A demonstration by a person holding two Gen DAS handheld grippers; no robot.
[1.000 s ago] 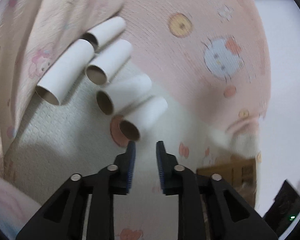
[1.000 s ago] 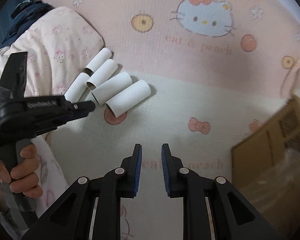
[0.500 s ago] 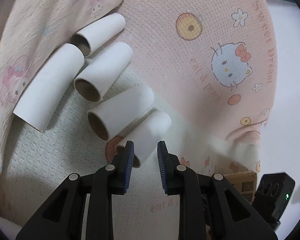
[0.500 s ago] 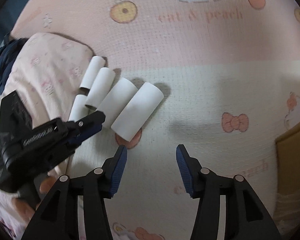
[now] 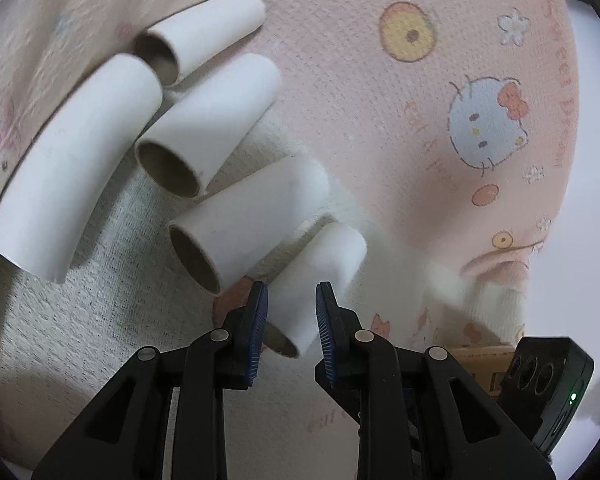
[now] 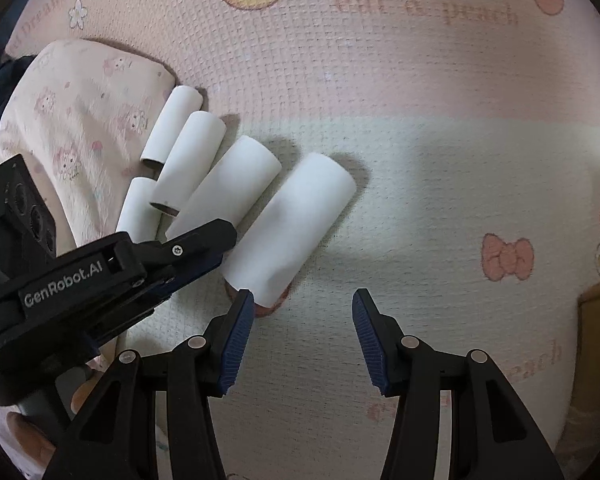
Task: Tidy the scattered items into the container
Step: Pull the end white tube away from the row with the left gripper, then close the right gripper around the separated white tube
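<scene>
The nearest tube (image 5: 316,280) lies on the mat, and its near end sits between the jaws of my left gripper (image 5: 291,312). The jaws are only a little apart, one on each side of the tube, but I cannot tell if they squeeze it. My right gripper (image 6: 303,334) has just been opening and now its jaws are spread wide with nothing between them; the same tube (image 6: 290,228) lies just in front of its left finger. Four more tubes (image 5: 216,120) lie side by side next to it. The mat (image 6: 420,80) is soft, pink and cream, with cat faces, bows and peaches. A pink pillow (image 6: 80,112) touches the far tubes. A brown box (image 6: 598,320) peeks in at the right edge. The tubes are white outside and brown inside, and they are hollow.
</scene>
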